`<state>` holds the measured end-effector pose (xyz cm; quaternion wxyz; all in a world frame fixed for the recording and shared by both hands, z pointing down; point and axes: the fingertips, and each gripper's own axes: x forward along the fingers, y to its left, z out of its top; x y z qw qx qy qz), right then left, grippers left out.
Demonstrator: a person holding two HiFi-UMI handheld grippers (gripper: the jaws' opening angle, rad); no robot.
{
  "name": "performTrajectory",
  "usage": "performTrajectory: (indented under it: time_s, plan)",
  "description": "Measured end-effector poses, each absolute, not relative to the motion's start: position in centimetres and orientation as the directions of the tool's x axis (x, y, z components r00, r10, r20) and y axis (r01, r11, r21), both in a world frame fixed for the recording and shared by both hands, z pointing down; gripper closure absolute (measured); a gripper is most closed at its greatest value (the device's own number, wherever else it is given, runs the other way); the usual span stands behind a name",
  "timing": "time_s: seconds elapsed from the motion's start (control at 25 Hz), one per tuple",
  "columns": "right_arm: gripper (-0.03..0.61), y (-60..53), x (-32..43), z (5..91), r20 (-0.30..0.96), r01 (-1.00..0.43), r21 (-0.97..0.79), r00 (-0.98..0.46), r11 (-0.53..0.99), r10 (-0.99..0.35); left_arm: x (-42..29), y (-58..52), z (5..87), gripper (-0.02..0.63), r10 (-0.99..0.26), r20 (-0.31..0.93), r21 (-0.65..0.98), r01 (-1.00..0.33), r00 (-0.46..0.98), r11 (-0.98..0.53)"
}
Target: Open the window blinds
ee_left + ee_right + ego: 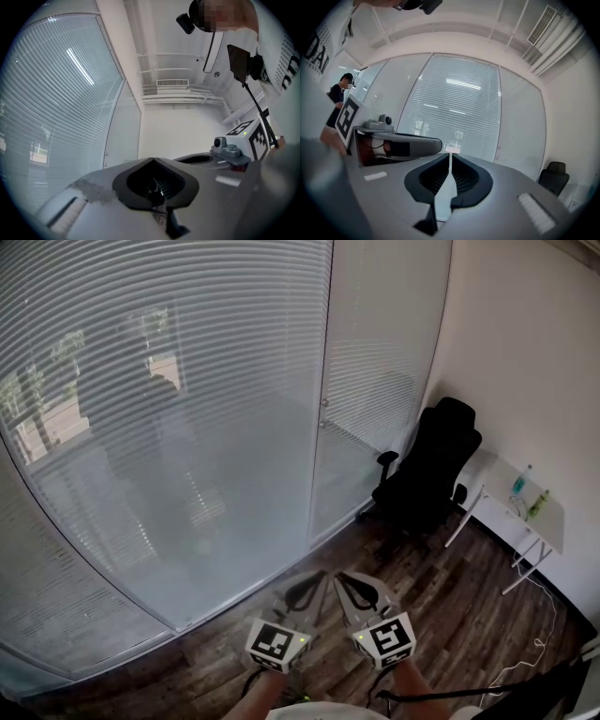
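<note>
Closed white blinds (169, 427) hang behind a curved glass wall ahead of me, with a narrower blind panel (375, 362) to the right. Both grippers are low in the head view, above the wooden floor and well short of the glass. My left gripper (319, 579) is shut with nothing in it. Beside it my right gripper (343, 579) is also shut and empty. In the left gripper view the jaws (152, 160) meet at their tips and the blinds (56, 103) fill the left side. The right gripper (450, 155) points level at the blinds (459, 108).
A black office chair (427, 474) stands in the right corner by the glass. Beside it is a small white table (548, 521) with two bottles (518, 484). A white cable (534, 652) lies on the floor at right. A person (340, 91) shows at far left in the right gripper view.
</note>
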<state>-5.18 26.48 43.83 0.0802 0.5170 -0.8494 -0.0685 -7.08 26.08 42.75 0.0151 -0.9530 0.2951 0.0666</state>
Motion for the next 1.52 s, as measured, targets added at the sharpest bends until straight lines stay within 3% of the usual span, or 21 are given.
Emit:
performTrajectory:
  time_s: [1.52]
  plan:
    - [0.554, 1.9, -2.4, 44.2, 0.026, -0.89, 0.223, -0.402, 0.397, -0.915, -4.7, 1.9, 43.3, 0.621, -0.523, -0.155, 0.029, -0.525, 0.838, -0.851]
